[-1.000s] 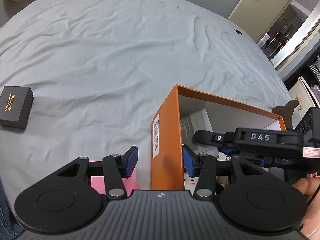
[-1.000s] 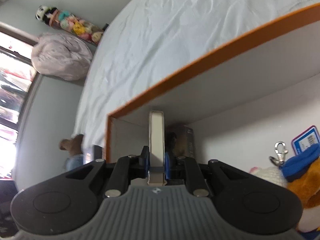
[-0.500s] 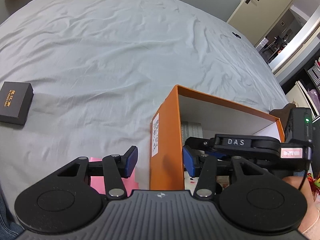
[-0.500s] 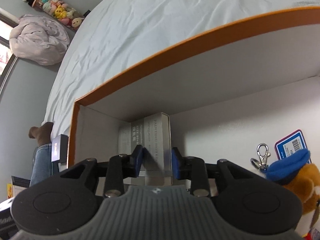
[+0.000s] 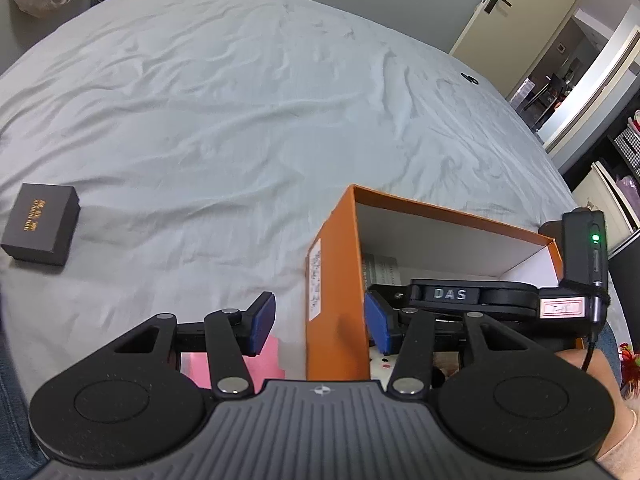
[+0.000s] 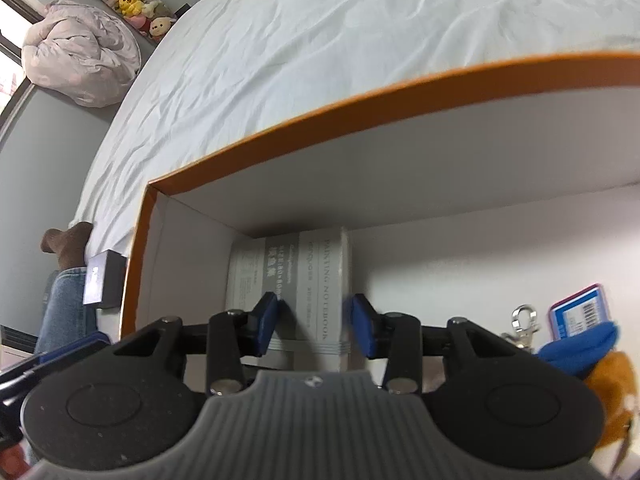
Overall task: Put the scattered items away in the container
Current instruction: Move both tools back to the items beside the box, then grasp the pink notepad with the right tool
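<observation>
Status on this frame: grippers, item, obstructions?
Right gripper opening, notebook released inside orange box. Left gripper open, straddling box wall. Black box remains on bed. Nothing obstructing.
</observation>
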Tool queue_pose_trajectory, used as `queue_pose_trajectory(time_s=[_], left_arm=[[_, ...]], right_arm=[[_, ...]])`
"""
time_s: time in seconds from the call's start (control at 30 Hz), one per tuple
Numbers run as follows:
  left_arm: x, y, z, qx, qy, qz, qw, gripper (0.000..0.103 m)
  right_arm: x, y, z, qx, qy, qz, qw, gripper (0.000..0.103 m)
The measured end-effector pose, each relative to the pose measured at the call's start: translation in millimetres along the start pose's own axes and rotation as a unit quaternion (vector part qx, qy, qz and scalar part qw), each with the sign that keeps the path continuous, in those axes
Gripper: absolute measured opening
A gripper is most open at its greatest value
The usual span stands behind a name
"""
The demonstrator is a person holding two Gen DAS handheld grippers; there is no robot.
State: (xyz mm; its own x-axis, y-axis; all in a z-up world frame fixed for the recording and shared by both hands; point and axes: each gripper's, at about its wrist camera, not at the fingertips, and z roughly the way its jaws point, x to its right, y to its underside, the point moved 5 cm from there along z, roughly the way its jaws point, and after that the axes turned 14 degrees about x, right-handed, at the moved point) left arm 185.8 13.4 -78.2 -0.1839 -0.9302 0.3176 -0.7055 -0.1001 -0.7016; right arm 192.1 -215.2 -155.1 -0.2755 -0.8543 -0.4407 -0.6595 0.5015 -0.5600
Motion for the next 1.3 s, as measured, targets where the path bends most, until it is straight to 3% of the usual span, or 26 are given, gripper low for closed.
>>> queue_pose_trajectory(time_s=[0.3, 0.57, 0.67, 0.77, 0.87, 1.03, 1.13, 1.2, 1.3], left_arm=[[-39, 6, -19, -0.045, -0.048, -0.011, 0.9978, 0.057], [-79, 11, -39, -0.078, -0.103, -0.011, 0.9916, 0.057], [-89, 12, -45, -0.078, -0.104, -0.019, 0.9914, 0.057], [-96, 13, -51, -0.080, -0.105, -0.019, 0.9911, 0.057], [-103, 17, -53, -0.087, -0.104, -0.019, 0.9906, 0.057], [-118, 24, -54, -0.090, -0.103, -0.030, 0.9902, 0.057], [-127, 25, -54, -0.091, -0.108, -0.033, 0.9894, 0.057], [-130, 26, -54, -0.091, -0.108, -0.034, 0.9894, 0.057], [-129, 25, -54, -0.089, -0.103, -0.030, 0.9902, 0.057]], right_arm=[[-23, -10, -58, 0.081, 0.008, -0.078, 0.994, 0.046], [-88, -17, -100, 0.103, -0.087, -0.139, 0.981, 0.045], [-116, -12, -94, 0.062, -0.126, -0.168, 0.976, 0.046], [-146, 1, -71, -0.005, -0.135, -0.215, 0.967, 0.047], [-164, 17, -41, -0.069, -0.108, -0.253, 0.959, 0.056], [-176, 43, 6, -0.157, -0.061, -0.266, 0.949, 0.057], [-186, 59, 16, -0.173, -0.038, -0.304, 0.936, 0.059], [-192, 65, 22, -0.185, -0.021, -0.318, 0.930, 0.066], [-198, 75, 32, -0.197, 0.013, -0.365, 0.910, 0.074]])
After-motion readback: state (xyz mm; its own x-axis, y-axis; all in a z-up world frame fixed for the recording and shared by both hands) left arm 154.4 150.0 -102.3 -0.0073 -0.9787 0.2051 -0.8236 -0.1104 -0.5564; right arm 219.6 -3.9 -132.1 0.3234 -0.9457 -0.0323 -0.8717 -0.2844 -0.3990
